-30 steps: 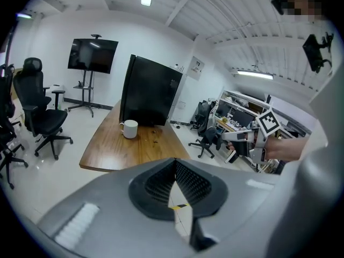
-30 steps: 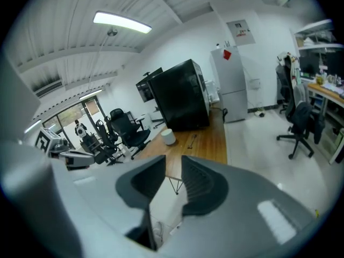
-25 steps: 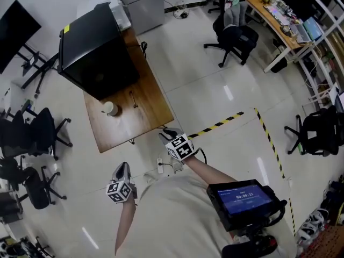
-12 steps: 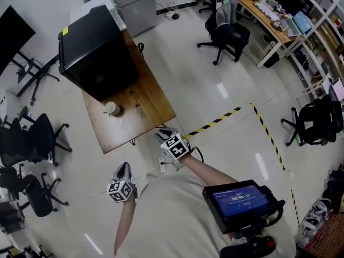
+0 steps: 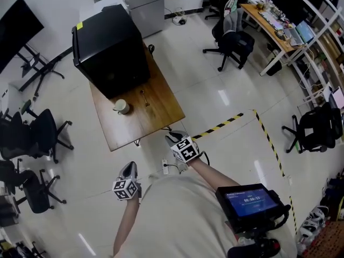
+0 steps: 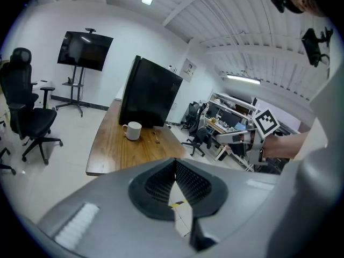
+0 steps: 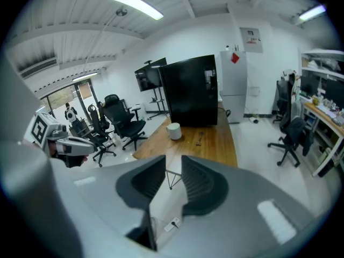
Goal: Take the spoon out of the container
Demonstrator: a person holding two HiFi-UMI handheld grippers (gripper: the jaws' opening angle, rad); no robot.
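Spoon [image 5: 143, 97] apparently lies beside mug [image 5: 121, 106] on worktop [image 5: 157, 117]. Both grippers hang empty, well away from the mug: left gripper [image 5: 128, 168] jaws closed, right gripper [image 5: 172, 137] jaws slightly apart.

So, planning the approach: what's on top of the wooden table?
A white mug, a small dark item beside it, and a black cabinet. The mug's inside cannot be seen.

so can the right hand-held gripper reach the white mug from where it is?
Probably not: right hand-held gripper hangs short of the table, white mug sits farther in. Nothing blocks it, just too far.
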